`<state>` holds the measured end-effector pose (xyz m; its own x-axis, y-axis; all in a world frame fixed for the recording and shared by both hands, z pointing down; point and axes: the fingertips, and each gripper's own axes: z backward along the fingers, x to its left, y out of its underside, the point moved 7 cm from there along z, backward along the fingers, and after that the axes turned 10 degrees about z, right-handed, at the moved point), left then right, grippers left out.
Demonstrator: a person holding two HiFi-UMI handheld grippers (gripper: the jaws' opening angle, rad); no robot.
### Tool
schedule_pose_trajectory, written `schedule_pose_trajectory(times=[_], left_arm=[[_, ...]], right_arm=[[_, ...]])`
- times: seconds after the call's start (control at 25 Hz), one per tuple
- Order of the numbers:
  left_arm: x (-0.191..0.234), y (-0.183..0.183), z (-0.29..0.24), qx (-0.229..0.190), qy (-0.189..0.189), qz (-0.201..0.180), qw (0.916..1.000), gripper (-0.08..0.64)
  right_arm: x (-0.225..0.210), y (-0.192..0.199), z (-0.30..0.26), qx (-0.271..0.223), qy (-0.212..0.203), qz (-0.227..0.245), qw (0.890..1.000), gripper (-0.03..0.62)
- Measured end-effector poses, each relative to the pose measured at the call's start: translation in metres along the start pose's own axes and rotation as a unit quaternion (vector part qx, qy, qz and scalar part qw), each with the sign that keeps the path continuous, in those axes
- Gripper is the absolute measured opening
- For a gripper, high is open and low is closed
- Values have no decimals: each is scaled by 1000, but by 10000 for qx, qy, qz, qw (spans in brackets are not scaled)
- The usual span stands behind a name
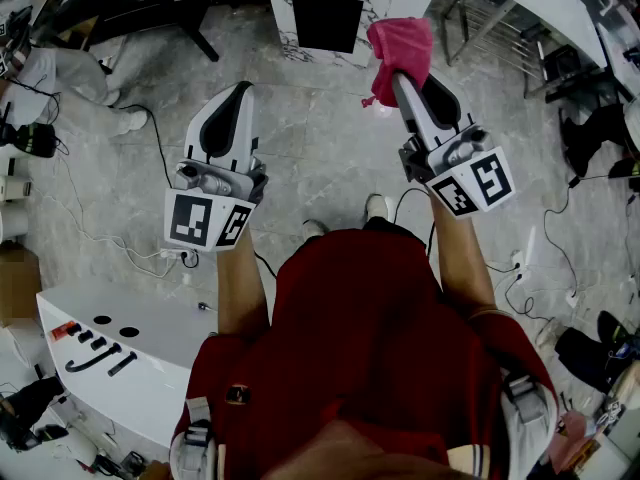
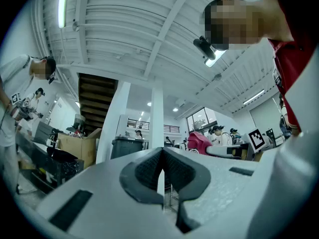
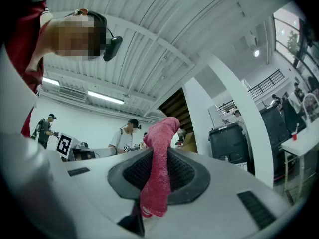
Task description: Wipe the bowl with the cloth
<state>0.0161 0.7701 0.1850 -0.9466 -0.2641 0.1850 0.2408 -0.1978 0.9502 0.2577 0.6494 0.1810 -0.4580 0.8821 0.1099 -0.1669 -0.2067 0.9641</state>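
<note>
The crumpled pink fabric cloth (image 1: 403,48) is at one o'clock in the head view. It is pinched between the closed jaws of the right gripper (image 1: 404,83), with its loose end bunched past the tips. At ten o'clock the left gripper (image 1: 238,93) has its jaws shut together on nothing. Both are held out before the person in the red shirt (image 1: 380,338), above the grey marbled floor (image 1: 320,148). A white table (image 1: 160,378) stands at eight o'clock. In the left gripper view a dark lidded bin (image 2: 127,147) stands at nine o'clock, its contents unseen.
</note>
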Motion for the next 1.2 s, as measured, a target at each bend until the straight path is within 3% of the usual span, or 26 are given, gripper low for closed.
schedule_pose_trajectory(times=[0.52,0.64,0.92,1.2], left_arm=[[41,7,21,86,180,164,9997,6],[50,12,15,134,191,206,9995,6],[84,28,-35,336,86,204,9992,6],[128,42,-150,700,58,-40,9975,6]], right_arm=[[29,14,-14,200,314,20,9993,72],[19,17,-17,236,416,16,9989,72],[-41,36,-52,198,575,23,9981,72],[-151,65,-111,44,720,190,9972,72]])
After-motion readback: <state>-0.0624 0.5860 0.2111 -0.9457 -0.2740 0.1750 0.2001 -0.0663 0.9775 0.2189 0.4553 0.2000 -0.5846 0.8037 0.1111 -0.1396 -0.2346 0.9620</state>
